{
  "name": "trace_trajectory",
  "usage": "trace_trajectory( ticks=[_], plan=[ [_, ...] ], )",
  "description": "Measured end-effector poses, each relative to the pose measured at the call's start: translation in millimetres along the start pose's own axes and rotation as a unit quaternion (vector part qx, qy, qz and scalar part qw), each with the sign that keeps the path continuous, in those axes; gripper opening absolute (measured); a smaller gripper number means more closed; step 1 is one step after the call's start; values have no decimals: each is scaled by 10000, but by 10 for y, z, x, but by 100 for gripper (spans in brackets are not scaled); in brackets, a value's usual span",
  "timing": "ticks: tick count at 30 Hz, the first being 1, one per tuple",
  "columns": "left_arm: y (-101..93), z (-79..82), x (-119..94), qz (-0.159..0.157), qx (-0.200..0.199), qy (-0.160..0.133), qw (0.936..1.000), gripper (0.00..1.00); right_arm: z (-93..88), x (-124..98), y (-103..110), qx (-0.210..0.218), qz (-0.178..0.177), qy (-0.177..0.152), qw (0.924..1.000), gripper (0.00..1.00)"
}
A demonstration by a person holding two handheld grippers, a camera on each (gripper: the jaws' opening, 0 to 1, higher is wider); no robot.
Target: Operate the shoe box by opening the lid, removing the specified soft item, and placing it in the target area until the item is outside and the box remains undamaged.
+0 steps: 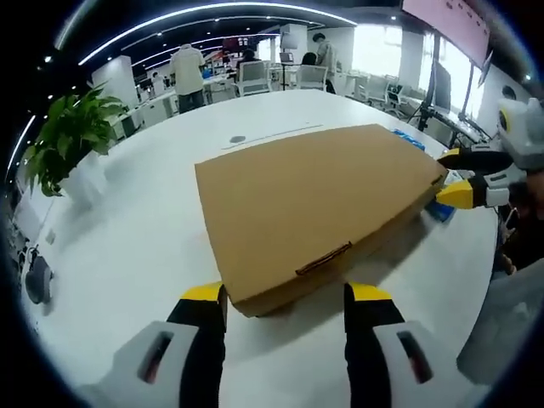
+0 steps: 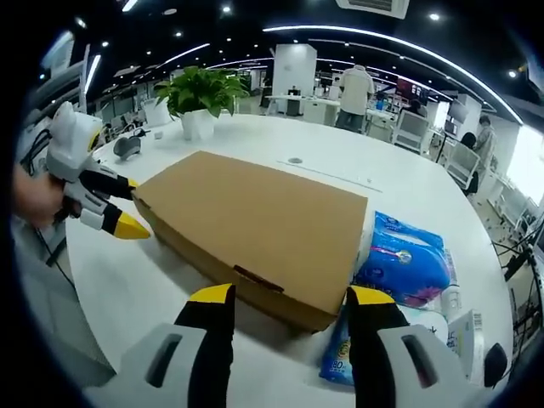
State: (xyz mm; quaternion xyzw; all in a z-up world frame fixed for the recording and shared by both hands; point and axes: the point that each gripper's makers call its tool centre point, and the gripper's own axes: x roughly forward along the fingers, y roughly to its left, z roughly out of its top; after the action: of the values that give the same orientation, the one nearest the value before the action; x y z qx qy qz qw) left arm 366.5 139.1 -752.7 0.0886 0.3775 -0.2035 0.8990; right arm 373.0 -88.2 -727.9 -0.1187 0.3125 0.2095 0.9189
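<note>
Left gripper [image 1: 286, 308] wide open, empty, straddling box [image 1: 319, 208] corner. Right gripper [image 2: 291, 310] likewise at opposite corner. Lid shut; best lift gently by front edge, no crushing.

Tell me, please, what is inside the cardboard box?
That cannot be seen: the cardboard box is closed, its lid flat and tucked. Blue tissue packs lie outside, beside it, on the white table.
</note>
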Motion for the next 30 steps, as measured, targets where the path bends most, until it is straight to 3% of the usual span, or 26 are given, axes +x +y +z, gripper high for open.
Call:
trace_trajectory(
  ticks=[5, 14, 17, 21, 26, 30],
  plan=[
    [12, 133, -187, -182, -76, -374, 9991, 62, 134, -151, 25, 198, 153, -119, 9996, 50],
    [-145, 303, -618, -732, -154, -985, 9923, 63, 249, -507, 151, 492, 487, -346, 9970, 51],
    [-173, 319, -779, -761, -166, -1089, 9910, 64, 310, -671, 245, 618, 653, -447, 9949, 48],
    [-267, 344, -1040, -1003, -171, -1336, 9858, 68, 491, -920, 353, 343, 754, -900, 9925, 51],
    [-343, 347, -1414, -1220, -365, -1716, 9769, 75, 655, -1253, 474, 83, 861, -1240, 9885, 54],
    [-392, 258, -1644, -1191, -241, -1751, 9770, 76, 753, -1524, 488, 46, 770, -1443, 9865, 54]
  ],
)
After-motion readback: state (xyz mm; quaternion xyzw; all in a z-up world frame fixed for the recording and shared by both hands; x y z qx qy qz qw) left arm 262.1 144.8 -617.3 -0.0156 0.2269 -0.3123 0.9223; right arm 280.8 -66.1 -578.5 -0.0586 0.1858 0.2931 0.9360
